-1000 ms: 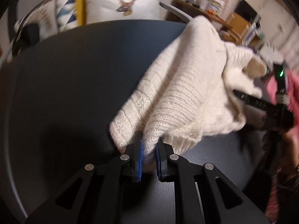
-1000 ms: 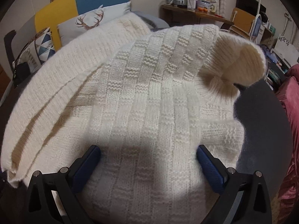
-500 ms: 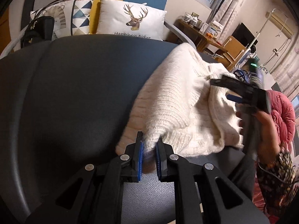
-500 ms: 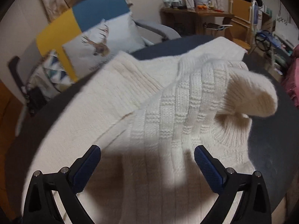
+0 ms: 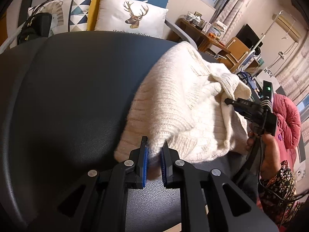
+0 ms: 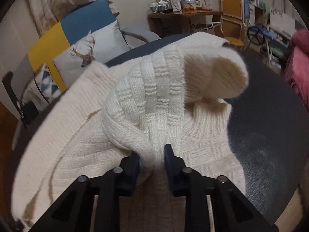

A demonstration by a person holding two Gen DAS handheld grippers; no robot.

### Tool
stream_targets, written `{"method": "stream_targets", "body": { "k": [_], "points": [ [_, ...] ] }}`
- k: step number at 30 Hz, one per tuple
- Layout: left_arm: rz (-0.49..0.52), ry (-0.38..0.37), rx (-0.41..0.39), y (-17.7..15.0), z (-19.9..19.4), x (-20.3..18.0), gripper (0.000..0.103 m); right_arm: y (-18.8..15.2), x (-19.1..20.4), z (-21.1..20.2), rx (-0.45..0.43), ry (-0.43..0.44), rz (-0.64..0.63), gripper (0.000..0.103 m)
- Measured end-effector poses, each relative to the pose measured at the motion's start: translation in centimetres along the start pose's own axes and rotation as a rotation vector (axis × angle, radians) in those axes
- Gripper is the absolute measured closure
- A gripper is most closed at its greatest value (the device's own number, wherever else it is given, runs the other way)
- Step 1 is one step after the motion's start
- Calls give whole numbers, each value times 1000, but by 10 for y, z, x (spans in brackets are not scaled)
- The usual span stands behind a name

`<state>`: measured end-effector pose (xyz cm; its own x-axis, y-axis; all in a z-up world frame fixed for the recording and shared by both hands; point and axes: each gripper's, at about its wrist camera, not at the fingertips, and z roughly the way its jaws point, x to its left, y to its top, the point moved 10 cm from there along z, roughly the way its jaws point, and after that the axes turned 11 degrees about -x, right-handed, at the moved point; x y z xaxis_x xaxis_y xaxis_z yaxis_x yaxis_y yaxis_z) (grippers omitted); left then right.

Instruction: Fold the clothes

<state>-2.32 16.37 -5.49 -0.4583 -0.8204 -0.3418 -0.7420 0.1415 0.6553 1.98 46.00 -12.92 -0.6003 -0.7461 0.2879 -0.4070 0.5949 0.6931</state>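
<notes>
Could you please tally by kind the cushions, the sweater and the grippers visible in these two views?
Cushions: 2, a deer cushion and a triangle-patterned cushion
Cream sweater: 1
Grippers: 2, the left gripper and the right gripper, each shut on the sweater
Total: 5

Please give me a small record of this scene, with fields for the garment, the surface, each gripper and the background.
garment: cream knit sweater, bunched, partly folded
surface: dark round table
left gripper: shut on the sweater's hem edge
right gripper: jaws have just been closing, now pinching a fold of the sweater
background: deer cushion on a sofa, wooden desk with jars
</notes>
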Motion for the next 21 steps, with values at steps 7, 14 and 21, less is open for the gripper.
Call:
{"method": "stream_targets", "body": {
  "k": [7, 14, 21],
  "points": [
    [-45, -36, -90, 23, -22, 2, 92, 35, 22, -49, -113, 147, 110, 85],
    [-57, -107, -255, 57, -73, -2, 91, 76, 88, -98, -149, 455, 254, 85],
    [-37, -74, -273, 67, -81, 4, 91, 61, 131, -114, -28, 639, 342, 85]
  ]
}}
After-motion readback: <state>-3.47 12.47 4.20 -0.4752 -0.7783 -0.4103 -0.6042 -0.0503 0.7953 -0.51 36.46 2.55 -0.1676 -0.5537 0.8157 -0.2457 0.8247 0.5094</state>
